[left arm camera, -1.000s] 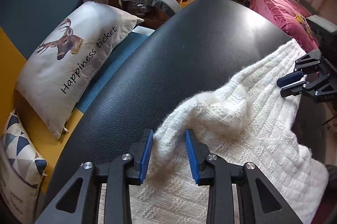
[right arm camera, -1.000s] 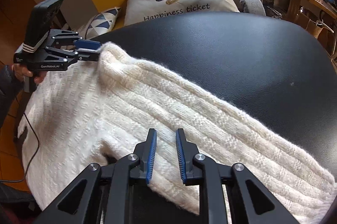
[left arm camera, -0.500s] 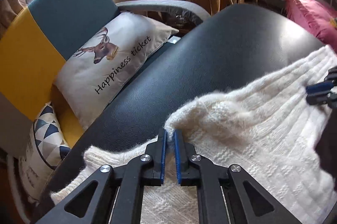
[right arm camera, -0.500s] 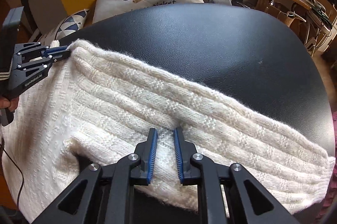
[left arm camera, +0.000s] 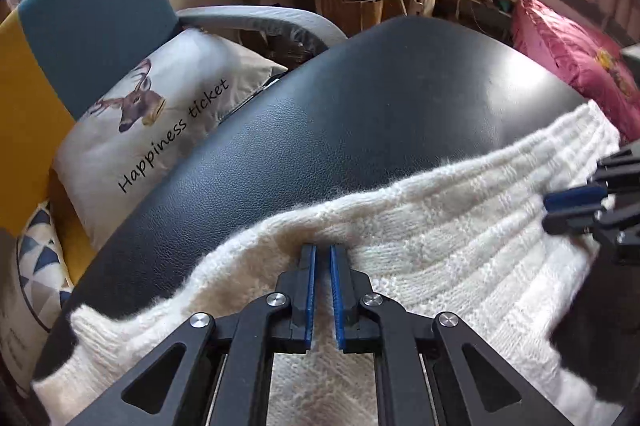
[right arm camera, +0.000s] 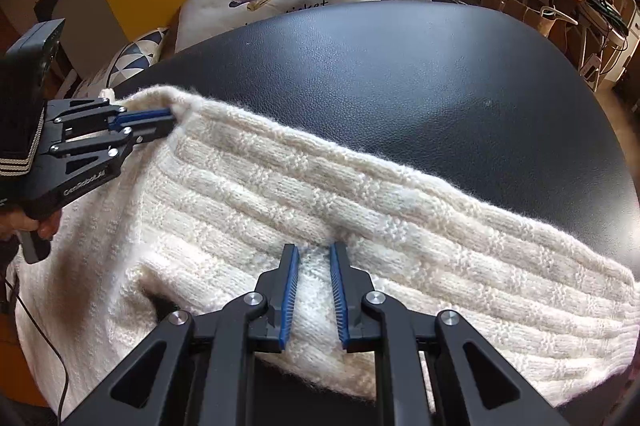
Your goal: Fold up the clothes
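The left tool, open a second earlier, had clamped the sweater at its far fold edge on the black tabletop, while the right tool gripped knit near the front edge; both ends secured, ready to fold.

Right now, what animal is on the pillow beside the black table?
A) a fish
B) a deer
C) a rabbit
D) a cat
B: the white pillow on the armchair beside the black table shows a brown deer's head with antlers, next to the words "Happiness ticket".
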`<state>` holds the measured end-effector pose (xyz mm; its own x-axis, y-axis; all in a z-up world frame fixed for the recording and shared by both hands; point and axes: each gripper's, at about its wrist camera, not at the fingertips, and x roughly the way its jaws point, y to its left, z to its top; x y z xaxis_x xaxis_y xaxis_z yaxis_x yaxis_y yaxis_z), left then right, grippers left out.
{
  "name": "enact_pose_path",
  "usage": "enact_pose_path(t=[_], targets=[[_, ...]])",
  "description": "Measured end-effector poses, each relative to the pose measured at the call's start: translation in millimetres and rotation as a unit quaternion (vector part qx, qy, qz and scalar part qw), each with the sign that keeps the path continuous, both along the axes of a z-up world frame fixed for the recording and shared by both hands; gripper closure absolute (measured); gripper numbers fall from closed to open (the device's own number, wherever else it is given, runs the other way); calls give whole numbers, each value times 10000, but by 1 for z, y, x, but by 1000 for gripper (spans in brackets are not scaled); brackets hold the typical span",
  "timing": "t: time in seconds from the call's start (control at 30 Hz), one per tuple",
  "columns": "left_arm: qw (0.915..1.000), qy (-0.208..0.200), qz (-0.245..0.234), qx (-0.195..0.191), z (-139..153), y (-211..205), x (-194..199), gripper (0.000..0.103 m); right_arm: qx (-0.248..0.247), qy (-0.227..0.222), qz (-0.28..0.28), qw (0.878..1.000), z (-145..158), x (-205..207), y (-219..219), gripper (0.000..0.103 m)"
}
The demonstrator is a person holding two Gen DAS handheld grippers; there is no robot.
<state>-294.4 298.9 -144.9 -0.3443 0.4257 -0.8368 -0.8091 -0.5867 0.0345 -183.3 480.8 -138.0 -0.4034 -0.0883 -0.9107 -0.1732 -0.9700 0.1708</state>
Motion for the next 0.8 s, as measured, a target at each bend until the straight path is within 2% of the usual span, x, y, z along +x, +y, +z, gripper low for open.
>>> enact_pose_path(t=[0.13,0.2,0.33,0.47,0.53,0.6,0.63,0.73,0.8], targets=[[9970,-529,68,557,16,-26,-2,94,90,52,-2,9999,0,4,-2,88],[9953,-577,272,729,28,-56,-7,94,21,69,-29,10000,1,6,-1,88],[9910,-391,1073,693,39,-138,-38,94,-36,90,-33,9999,3,9,0,88],[9812,-304,1831,535,49,-215,-57,90,93,61,-30,9999,8,4,-7,87],[9745,-310,2158,524,53,-252,-62,83,399,357,57,9985,25,2,-19,85],[9650,-462,2478,724,56,-287,-62,56,203,783,276,9963,48,-2,-34,83],[9593,-551,2633,856,58,-303,-62,51,50,927,437,9947,58,-7,-44,83],[9462,-840,2834,1316,60,-332,-58,51,-269,1152,955,9884,79,-33,-83,83],[9456,-786,2824,1407,62,-337,-53,51,-513,1136,1210,9848,84,-54,-113,83]])
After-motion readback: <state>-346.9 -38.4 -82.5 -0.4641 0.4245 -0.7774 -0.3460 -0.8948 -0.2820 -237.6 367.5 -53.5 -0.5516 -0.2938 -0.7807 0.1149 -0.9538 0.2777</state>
